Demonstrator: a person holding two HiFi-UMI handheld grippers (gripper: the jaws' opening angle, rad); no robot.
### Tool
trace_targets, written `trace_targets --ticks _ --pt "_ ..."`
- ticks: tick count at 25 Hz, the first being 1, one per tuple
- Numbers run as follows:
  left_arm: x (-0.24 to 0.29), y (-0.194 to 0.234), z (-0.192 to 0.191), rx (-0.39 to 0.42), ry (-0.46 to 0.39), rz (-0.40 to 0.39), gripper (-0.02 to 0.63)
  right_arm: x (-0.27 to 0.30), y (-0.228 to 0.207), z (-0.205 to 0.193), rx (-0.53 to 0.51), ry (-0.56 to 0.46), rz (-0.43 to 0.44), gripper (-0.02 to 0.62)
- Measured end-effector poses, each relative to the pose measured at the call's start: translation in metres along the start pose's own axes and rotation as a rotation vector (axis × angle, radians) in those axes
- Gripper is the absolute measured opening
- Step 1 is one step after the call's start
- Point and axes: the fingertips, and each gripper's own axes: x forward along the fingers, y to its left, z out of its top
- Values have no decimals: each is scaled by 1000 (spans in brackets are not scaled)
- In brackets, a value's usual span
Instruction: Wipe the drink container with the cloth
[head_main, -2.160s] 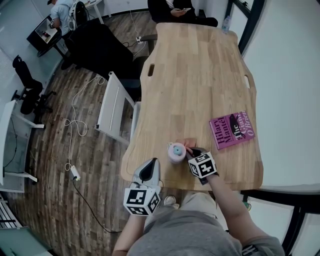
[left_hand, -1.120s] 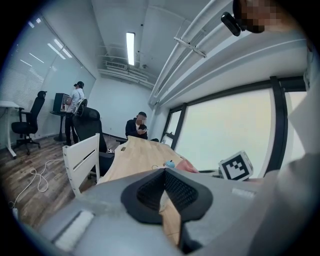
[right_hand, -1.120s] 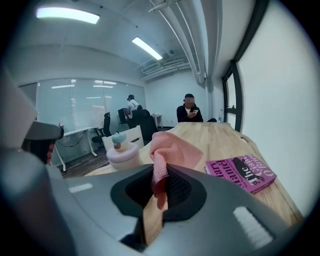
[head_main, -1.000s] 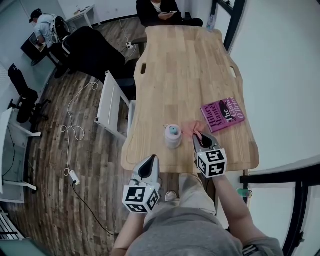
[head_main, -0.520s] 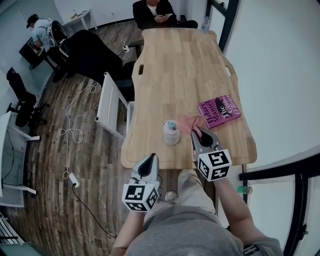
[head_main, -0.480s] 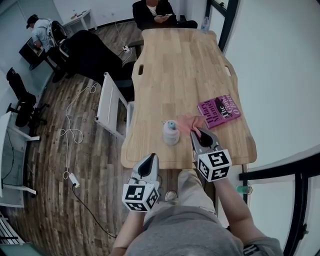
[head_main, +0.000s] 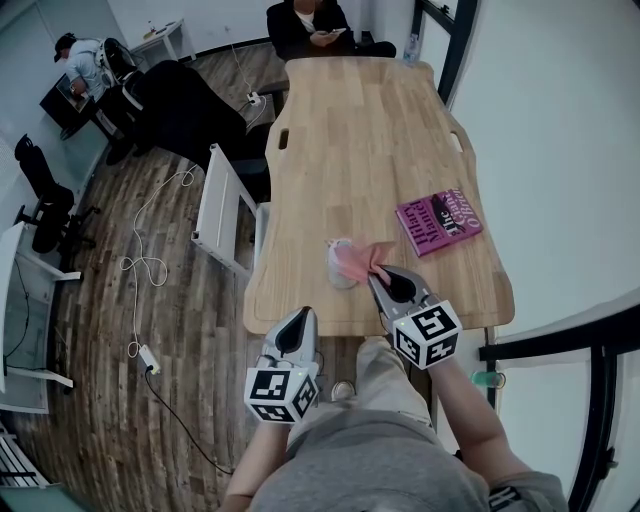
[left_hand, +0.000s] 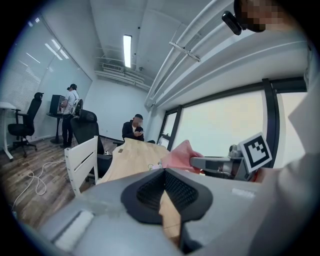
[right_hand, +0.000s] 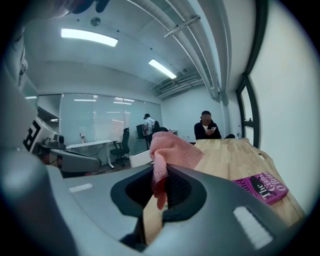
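Note:
The drink container (head_main: 335, 274), a pale cup, stands near the front edge of the wooden table (head_main: 360, 150). A pink cloth (head_main: 354, 259) lies draped over its top and right side and hides the lid. My right gripper (head_main: 376, 273) is shut on that cloth, just right of the container. In the right gripper view the cloth (right_hand: 170, 148) bunches up out of the shut jaws of my right gripper (right_hand: 160, 172). My left gripper (head_main: 300, 318) hovers off the table's front edge, shut and holding nothing. The left gripper view shows my left gripper (left_hand: 164, 172) and the cloth (left_hand: 180, 155) ahead of it.
A magenta book (head_main: 438, 222) lies on the table to the right of the container. A white chair (head_main: 225, 205) stands by the table's left side. A person (head_main: 310, 20) sits at the far end. Cables run over the wood floor (head_main: 150, 260).
My right gripper has carried the cloth left, from beside the container onto its top, so the blue lid is now covered. The left gripper has stayed put.

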Motion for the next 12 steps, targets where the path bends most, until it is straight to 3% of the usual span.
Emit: trace_targets --ticks 12 --pt "12 -1 -1 -3 10 6 3 13 -7 -34 20 98 45 29"
